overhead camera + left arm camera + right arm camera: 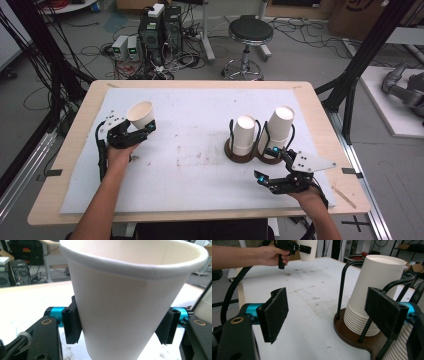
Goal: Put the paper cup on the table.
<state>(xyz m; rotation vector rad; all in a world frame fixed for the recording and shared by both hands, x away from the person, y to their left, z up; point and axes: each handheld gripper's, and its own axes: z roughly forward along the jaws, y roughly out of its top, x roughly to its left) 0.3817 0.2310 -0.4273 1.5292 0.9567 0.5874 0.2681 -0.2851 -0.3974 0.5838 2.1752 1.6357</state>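
Note:
My left gripper (136, 131) is shut on a single white paper cup (140, 114), held upright above the left side of the white mat; in the left gripper view the cup (125, 297) sits between the two black pads (71, 325). A dark brown two-slot cup holder (235, 155) with black wire loops stands right of centre, carrying two stacks of white cups (245, 134) (278, 127). My right gripper (272, 170) is open, just in front of the holder. In the right gripper view its pads (274, 312) frame one cup stack (372, 295).
A white mat (200, 160) covers the wooden table (75, 130). Behind the table are a black stool (250, 35), computer boxes (160, 30) and tangled cables on the floor. Black frame posts (365, 55) rise at the right.

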